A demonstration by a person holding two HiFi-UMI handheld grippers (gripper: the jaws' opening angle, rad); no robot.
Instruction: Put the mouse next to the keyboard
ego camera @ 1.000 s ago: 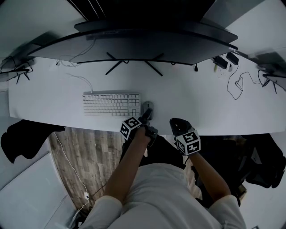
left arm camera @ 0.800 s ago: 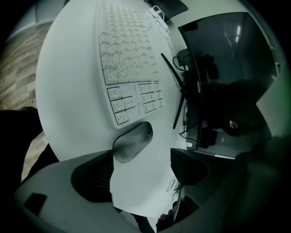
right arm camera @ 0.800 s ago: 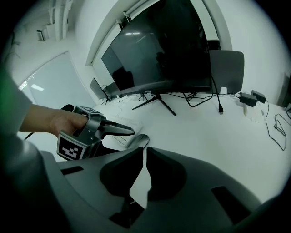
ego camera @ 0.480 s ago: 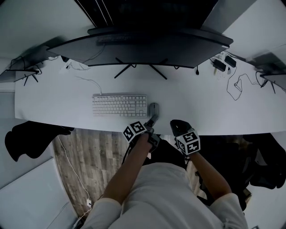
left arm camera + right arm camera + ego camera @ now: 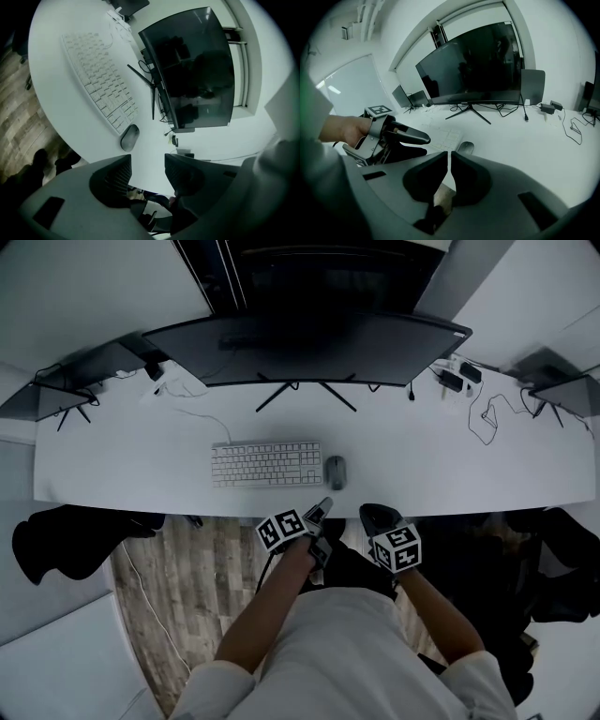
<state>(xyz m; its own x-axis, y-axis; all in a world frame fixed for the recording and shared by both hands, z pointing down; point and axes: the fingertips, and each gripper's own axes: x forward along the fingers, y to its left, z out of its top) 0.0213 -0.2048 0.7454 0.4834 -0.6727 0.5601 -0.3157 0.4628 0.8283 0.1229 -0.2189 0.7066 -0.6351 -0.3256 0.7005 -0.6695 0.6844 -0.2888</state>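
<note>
Now the grey mouse (image 5: 335,472) lies flat on the white desk (image 5: 450,474), just beside the right end of the white keyboard (image 5: 266,464), with a narrow strip of bare desk between them. A second ago the left gripper (image 5: 322,511) had its tips at the mouse. It has since drawn back past the desk's near edge toward the person. Its jaws have just been closing partway and stand apart with nothing between them. The right gripper (image 5: 375,517) hangs near it, also off the desk, its jaws nearly together and empty. A wide dark monitor (image 5: 309,348) stands at the far side. By the look of it, the mouse has been released and the placement is done.
</note>
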